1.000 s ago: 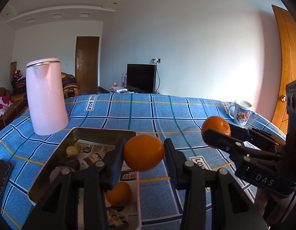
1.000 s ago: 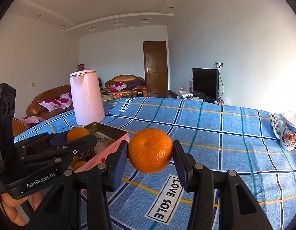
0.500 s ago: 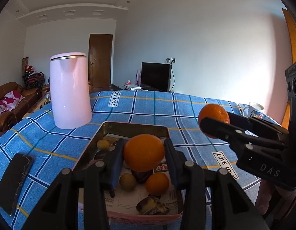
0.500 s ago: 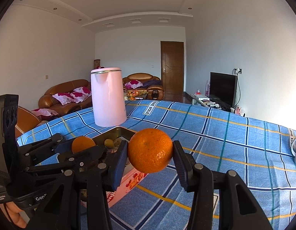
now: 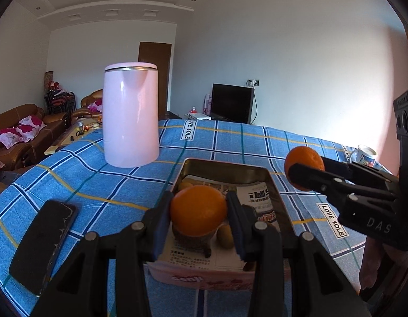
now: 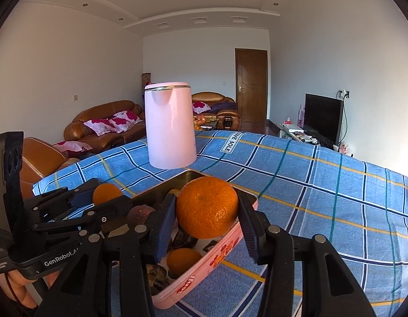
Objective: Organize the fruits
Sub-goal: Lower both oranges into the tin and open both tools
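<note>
My left gripper point(image 5: 198, 216) is shut on an orange point(image 5: 198, 212) and holds it above the near end of a pink tin tray point(image 5: 225, 170). The tray is lined with printed paper and holds small fruits and dark pieces. My right gripper point(image 6: 207, 212) is shut on a second orange point(image 6: 207, 207), over the tray's right rim point(image 6: 196, 281). In the left wrist view the right gripper point(image 5: 301, 170) with its orange point(image 5: 304, 158) is at the right of the tray. In the right wrist view the left gripper point(image 6: 108, 196) is at the left.
A tall pink kettle point(image 5: 130, 113) stands on the blue checked tablecloth point(image 5: 230, 142) behind the tray. A black phone point(image 5: 42, 240) lies at the left near the table edge. A printed mug point(image 5: 363, 155) stands at the far right. Sofas and a TV are beyond the table.
Both grippers have swung left and moved over the tray, each still holding its orange. The tray now lies right under both grippers.
</note>
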### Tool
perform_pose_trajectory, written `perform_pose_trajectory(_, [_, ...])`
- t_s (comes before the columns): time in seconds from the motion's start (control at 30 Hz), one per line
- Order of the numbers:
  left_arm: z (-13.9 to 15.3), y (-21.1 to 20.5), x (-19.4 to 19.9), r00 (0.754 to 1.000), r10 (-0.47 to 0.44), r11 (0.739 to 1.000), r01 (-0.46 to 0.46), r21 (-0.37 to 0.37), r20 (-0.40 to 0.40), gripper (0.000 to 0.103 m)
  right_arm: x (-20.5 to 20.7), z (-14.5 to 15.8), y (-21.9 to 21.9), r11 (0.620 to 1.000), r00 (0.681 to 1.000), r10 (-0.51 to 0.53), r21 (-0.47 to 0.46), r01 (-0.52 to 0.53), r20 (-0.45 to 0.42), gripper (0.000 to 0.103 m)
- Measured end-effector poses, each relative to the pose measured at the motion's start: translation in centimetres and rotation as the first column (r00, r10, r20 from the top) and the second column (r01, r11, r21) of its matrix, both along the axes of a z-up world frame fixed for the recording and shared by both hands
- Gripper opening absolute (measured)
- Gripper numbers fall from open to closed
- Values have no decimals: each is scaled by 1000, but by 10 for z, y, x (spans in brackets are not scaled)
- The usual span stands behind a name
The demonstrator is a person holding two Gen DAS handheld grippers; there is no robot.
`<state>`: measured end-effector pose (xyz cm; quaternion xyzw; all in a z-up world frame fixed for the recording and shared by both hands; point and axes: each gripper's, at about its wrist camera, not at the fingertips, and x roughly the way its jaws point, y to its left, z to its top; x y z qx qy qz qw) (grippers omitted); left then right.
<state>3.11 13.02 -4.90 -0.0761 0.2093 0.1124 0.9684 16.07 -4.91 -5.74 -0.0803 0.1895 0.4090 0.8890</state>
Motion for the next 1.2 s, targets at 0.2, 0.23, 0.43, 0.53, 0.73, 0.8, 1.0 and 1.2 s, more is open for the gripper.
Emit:
perform_pose_trajectory(0.2, [-6,4,0,1000,1,1000,-1,-7,-22,43,-8,-8,17,999,999,40,-21,-40,-30,49])
perform_pose_trajectory(0.23, [-7,5,1,1000,-1,1000,1,-8,-24,43,-9,-9,20,999,999,42,-29,-43,-31,49])
perform_pose_trajectory(0.43, [-9,6,2,999,-5,1000,4,-13,-38,43,-5,-19,30,998,996,46,-45,-49,-75,49])
perform_pose_trajectory(0.53, [-10,5,2,999,-11,1000,11,-13,-44,43,-4,-23,34,997,995,45,-53,-50,-91,49])
perform_pose_trajectory(0.73, [-15,6,4,998,-22,999,20,-25,-64,43,-5,-29,38,996,994,45,-70,-52,-103,49])
perform_pose_trajectory(0.8, [-17,6,6,997,-25,999,23,-24,-73,43,-4,-29,38,996,994,40,-70,-48,-106,49])
perform_pose_trajectory(1.0, [-21,6,8,996,-29,999,27,-29,-86,43,-2,-31,40,996,991,35,-82,-46,-128,49])
perform_pose_trajectory(1.2, [-20,5,7,995,-23,1000,21,-18,-95,41,2,-35,44,993,986,40,-104,-58,-161,49])
